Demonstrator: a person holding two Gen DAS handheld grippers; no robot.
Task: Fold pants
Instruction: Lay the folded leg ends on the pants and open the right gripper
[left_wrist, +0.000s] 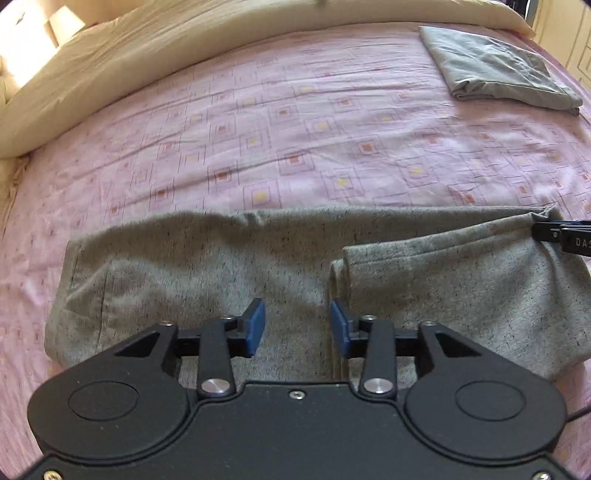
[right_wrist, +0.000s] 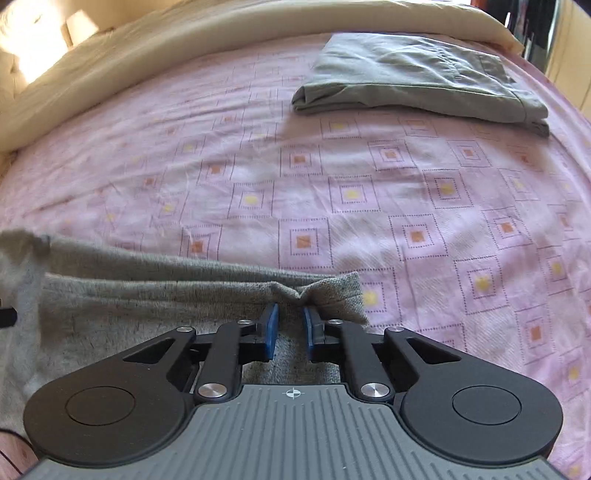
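Grey speckled pants (left_wrist: 207, 266) lie flat across the near part of the pink bed sheet (left_wrist: 295, 129). One end is folded back over itself, and its hem edge (left_wrist: 341, 266) lies just right of centre. My left gripper (left_wrist: 297, 314) hovers over the middle of the pants, open, with nothing between its blue pads (left_wrist: 256, 321). In the right wrist view my right gripper (right_wrist: 290, 314) is shut on the far corner of the pants (right_wrist: 317, 291), where the cloth bunches up between its pads. The right gripper's black fingers (left_wrist: 561, 236) also show at the right edge of the left wrist view, at that same corner.
A second pair of pants (right_wrist: 417, 81), grey-green and folded, lies at the back right of the bed, also visible as folded pants (left_wrist: 498, 70). A cream duvet (left_wrist: 147, 44) runs along the far side. Bare pink sheet (right_wrist: 369, 184) lies between the two garments.
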